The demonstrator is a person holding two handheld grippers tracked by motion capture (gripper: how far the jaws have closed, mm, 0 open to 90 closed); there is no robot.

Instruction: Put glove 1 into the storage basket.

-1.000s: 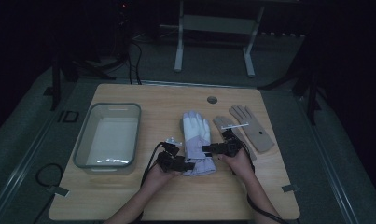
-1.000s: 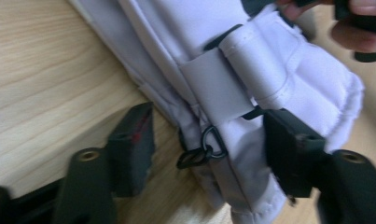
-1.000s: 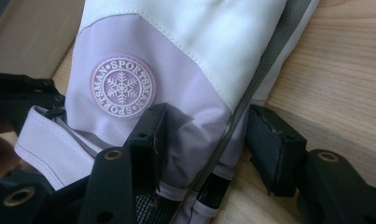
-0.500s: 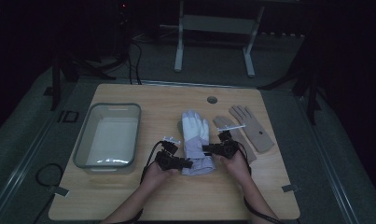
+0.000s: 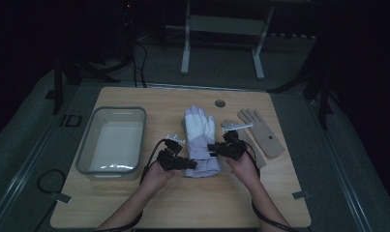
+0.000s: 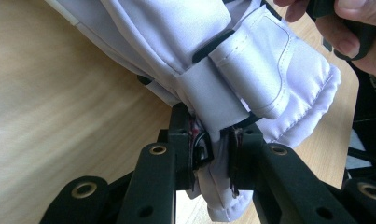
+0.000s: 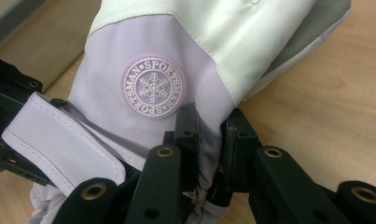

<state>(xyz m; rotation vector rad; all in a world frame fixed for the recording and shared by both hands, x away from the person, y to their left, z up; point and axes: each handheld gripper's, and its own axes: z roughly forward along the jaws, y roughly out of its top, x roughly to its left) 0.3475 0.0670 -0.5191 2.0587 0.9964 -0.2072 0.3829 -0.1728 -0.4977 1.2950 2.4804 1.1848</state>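
Both grippers clamped on the cuff end of a lilac-and-white ski glove (image 5: 199, 140).

The ski glove lies flat at the centre of the wooden surface (image 5: 134, 203), fingers pointing away from the person. The left gripper (image 6: 212, 140) pinches a fold of the cuff by the wrist strap (image 6: 269, 74); the right gripper (image 7: 209, 135) pinches the fabric below the snowflake badge (image 7: 151, 87). A clear bin (image 5: 84, 154) stands to the left, a tan glove (image 5: 261, 133) to the right.
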